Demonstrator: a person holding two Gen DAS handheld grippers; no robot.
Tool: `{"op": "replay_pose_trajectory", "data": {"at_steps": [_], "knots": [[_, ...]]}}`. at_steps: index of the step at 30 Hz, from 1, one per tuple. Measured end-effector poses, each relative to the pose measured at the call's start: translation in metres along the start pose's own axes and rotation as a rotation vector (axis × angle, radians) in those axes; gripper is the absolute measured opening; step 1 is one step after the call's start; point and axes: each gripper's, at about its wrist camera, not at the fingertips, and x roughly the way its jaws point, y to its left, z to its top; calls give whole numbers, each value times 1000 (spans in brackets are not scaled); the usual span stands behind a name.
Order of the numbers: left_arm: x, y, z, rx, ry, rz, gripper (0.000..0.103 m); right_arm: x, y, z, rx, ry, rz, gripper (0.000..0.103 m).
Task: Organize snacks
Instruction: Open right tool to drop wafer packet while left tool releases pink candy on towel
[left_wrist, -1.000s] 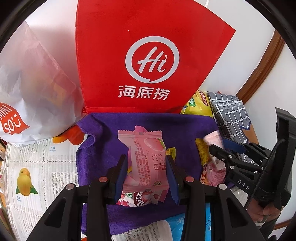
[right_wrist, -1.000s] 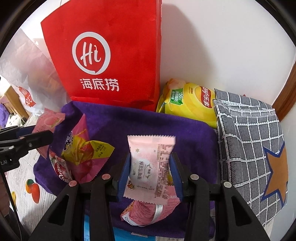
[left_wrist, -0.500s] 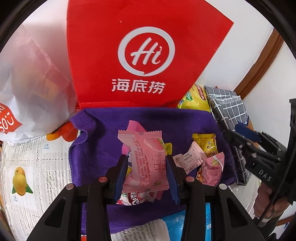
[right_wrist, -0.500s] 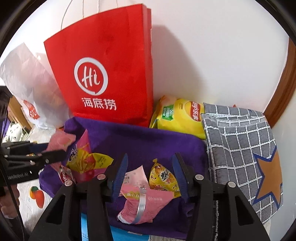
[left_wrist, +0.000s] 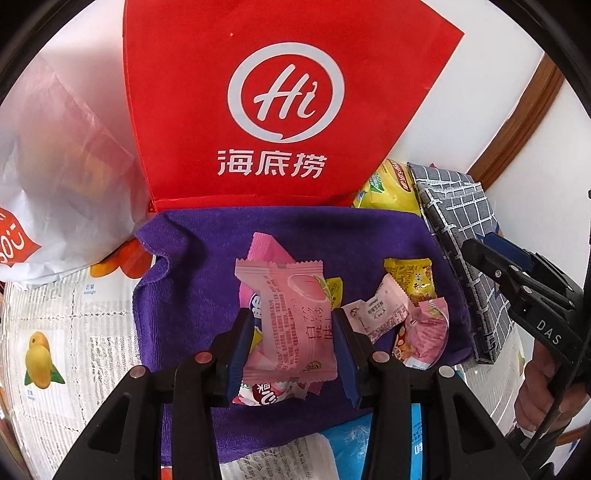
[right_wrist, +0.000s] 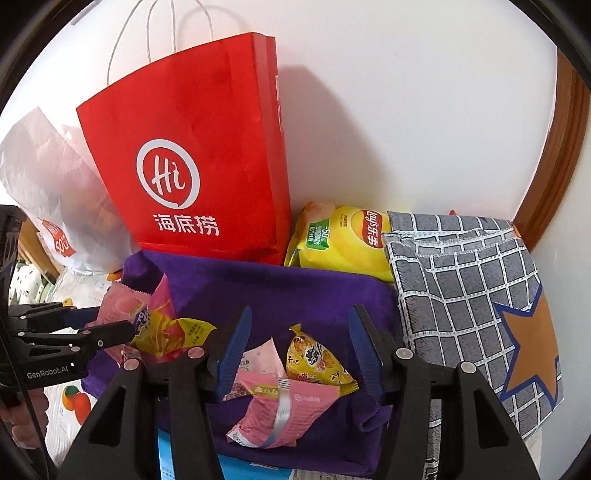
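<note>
The left gripper (left_wrist: 293, 345) is clenched on one pink snack packet (left_wrist: 291, 321), its blue pads pressing both long edges, the packet held upright above a small heap of other wrappers on the purple cloth (left_wrist: 207, 251). The right gripper (right_wrist: 299, 347) stands released with nothing between its fingers; its jaws have just been opening. Below and ahead of its fingertips three snacks lie on the cloth: a yellow packet (right_wrist: 314, 358), a pale pink packet (right_wrist: 262, 360) and a pink packet with a silver seam (right_wrist: 288, 413), the three touching one another. Beyond both grippers stands one red paper bag (right_wrist: 199, 166), with one white plastic bag (right_wrist: 55, 192) to its left and one yellow crisp bag (right_wrist: 347, 236) to its right. One grey checked cloth (right_wrist: 465, 280) lies right of the right gripper.
</note>
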Motion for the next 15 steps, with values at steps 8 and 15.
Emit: {"op": "replay_pose_trajectory", "data": {"at_steps": [8,15], "knots": [[-18,-7,2,22,-37,19,60,-9,11,0,-15,-7,-15,56],[-39,-17,0,39,-77,18,60,-34,6,-12,31,-15,-51,68]]}}
